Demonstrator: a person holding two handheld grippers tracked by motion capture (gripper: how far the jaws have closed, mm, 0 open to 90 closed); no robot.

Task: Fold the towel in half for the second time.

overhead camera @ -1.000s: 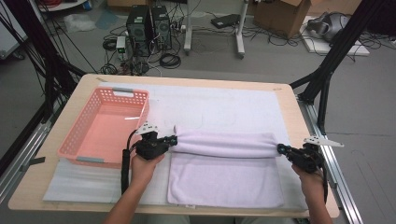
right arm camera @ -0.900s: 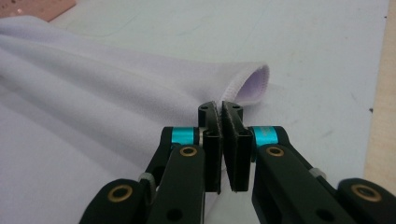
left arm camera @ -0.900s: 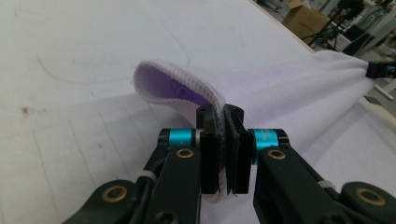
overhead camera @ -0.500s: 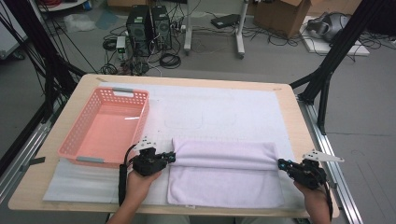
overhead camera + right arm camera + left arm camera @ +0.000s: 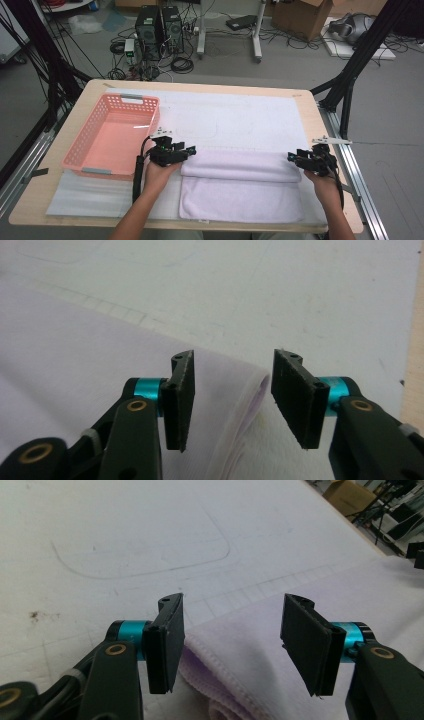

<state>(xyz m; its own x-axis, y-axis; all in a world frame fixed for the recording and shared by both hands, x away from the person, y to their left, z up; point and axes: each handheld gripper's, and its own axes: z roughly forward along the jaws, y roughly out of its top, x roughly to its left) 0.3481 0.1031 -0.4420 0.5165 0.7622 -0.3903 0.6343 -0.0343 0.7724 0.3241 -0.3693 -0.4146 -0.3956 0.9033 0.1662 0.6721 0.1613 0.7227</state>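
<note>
Folded lilac towel [image 5: 240, 187] laid along near edge of table [image 5: 305, 107]. Left gripper [image 5: 187, 151] at towel's left end, right gripper [image 5: 294, 157] at right end; both sets of jaws just opened, nothing pinched.

Readable text: none in any view
Cardboard boxes [image 5: 305, 17] on the floor: no print that can be made out
Computer towers [image 5: 160, 27]: no legible badge
White mat [image 5: 240, 117] on the tabletop: faint drawn outlines only, no letters or numbers
</note>
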